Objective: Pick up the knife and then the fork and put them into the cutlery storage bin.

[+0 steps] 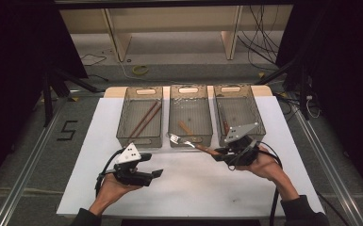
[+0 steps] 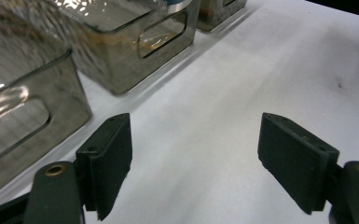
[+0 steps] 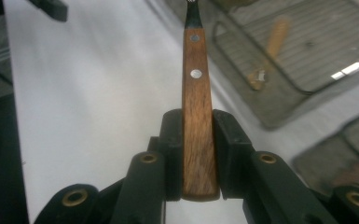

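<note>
A fork (image 1: 188, 144) with a wooden handle (image 3: 196, 102) is clamped in my right gripper (image 1: 218, 153), whose jaws are shut on the handle's end (image 3: 198, 154). Its tines point left, in front of the middle bin (image 1: 188, 89). My left gripper (image 1: 158, 173) hovers over the white mat (image 1: 184, 188) in front of the left bin (image 1: 139, 141). Its jaws stand wide apart with nothing between them (image 2: 196, 154). Two brown chopsticks (image 1: 146, 117) lie in the left bin. A wooden-handled utensil (image 1: 185, 127) lies in the middle bin.
A third smoky bin (image 1: 233, 89) stands at the back right, partly hidden behind my right gripper's grey plate. The three bins line the mat's far edge. Bare mat lies between and in front of my hands. Cables and shelf legs lie on the floor beyond.
</note>
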A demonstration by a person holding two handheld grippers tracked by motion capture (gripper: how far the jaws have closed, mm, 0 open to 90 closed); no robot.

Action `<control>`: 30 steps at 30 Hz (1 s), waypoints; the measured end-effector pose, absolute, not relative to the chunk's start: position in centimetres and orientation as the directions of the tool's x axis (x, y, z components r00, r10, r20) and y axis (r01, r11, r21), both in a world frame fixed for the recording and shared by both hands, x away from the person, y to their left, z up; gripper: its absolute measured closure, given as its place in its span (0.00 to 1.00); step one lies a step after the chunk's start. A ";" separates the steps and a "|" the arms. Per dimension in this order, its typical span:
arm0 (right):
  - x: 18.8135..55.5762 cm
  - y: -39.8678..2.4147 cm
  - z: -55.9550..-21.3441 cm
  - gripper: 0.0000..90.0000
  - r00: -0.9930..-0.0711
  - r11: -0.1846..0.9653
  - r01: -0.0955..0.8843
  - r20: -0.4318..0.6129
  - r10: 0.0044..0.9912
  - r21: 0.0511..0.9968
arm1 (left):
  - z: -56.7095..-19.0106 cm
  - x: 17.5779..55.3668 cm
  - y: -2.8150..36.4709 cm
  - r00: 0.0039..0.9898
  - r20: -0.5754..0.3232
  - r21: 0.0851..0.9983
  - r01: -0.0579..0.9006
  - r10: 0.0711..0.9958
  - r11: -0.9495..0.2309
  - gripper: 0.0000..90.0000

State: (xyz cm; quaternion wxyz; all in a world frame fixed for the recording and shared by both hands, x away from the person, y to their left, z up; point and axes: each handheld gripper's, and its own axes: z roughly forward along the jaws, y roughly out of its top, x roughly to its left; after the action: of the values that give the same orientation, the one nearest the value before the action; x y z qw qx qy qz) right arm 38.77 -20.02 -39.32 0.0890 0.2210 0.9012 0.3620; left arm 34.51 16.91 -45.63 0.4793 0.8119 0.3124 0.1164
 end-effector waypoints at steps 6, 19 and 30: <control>39.7 -21.9 -38.5 0.84 -0.845 0.585 0.366 -0.005 0.535 0.724 | -46.0 34.5 18.0 0.743 -0.143 0.866 0.413 0.654 -0.281 0.26; 43.2 -26.2 -37.7 0.84 -0.708 0.470 0.454 -0.014 0.706 0.757 | -46.5 34.3 18.6 0.732 -0.156 0.861 0.430 0.663 -0.271 0.25; 45.4 -28.6 -38.3 0.84 -0.588 0.395 0.540 -0.003 0.809 0.744 | -46.6 34.2 19.0 0.723 -0.169 0.864 0.436 0.670 -0.252 0.25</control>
State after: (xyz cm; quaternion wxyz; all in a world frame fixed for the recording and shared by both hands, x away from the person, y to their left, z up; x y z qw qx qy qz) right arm 45.41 -28.63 -38.29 0.1860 0.4143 0.8141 0.3620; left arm 34.23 18.98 -46.55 0.4992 0.7824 0.3533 0.1174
